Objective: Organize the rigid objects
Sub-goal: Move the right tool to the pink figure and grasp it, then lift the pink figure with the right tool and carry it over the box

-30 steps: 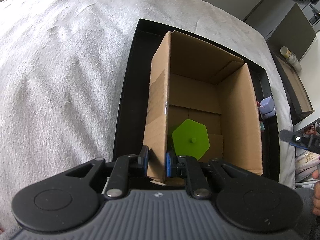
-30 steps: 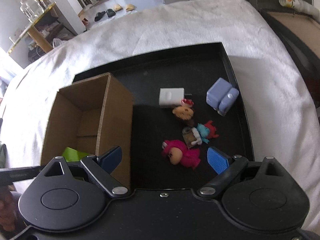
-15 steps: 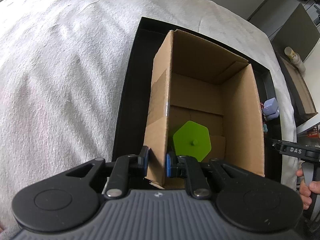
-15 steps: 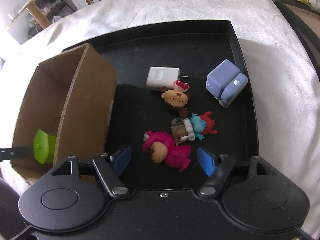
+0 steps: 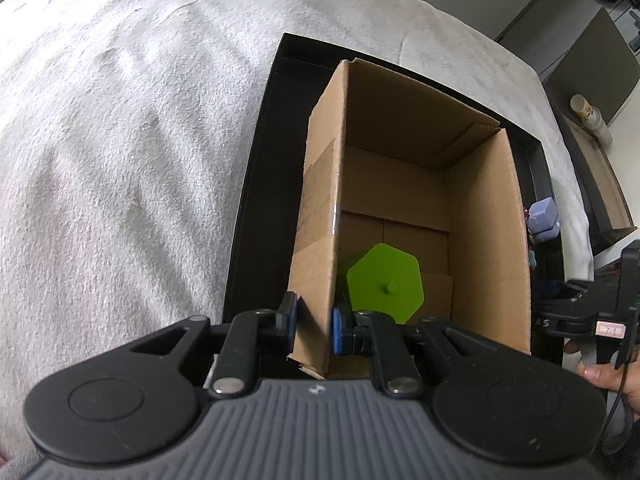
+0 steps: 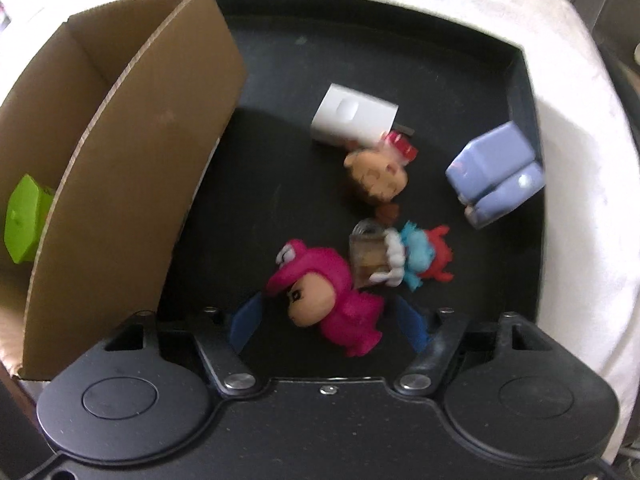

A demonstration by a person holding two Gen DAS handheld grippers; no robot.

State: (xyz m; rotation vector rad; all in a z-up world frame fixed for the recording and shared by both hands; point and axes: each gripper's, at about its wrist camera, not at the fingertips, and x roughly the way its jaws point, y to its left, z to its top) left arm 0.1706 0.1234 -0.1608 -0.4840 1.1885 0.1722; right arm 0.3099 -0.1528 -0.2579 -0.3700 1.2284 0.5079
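My left gripper is shut on the near left wall of an open cardboard box, one pad outside and one inside. A green hexagonal piece lies on the box floor. The box stands in a black tray. In the right wrist view, my right gripper points down over a pink hooded figurine lying on the tray. Its jaws are closing with the figurine between them, and the pads are still a little apart from it. The box is to its left.
Beyond the pink figurine lie a blue-and-red toy with a mug, a brown-haired doll head, a white charger and a lavender block. A white blanket surrounds the tray. A hand shows at the right.
The right gripper has come down onto the pink figurine and rolled, and its jaws have narrowed around it. The left gripper and the box have stayed put.
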